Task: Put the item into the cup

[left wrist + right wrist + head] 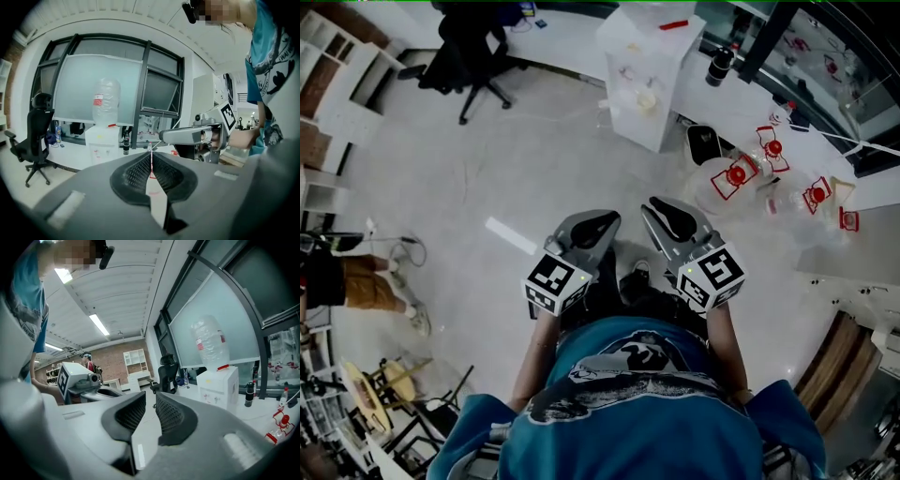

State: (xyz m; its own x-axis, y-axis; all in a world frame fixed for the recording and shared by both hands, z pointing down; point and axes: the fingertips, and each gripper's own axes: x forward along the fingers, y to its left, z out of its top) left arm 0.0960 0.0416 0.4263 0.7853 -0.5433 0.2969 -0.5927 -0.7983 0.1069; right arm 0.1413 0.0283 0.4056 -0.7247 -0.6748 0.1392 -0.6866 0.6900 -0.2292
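Nearest in the head view, my teal shirt (637, 412) fills the bottom edge. Above it my left gripper (598, 223) and right gripper (666, 214) sit side by side at centre over the pale floor (534, 169). On the white counter (741, 108) at upper right stand clear containers with red marks (736, 176), well apart from both; which is the cup I cannot tell. Left gripper view: my jaws meet at the tips, nothing between. Right gripper view: my jaws stand apart, empty
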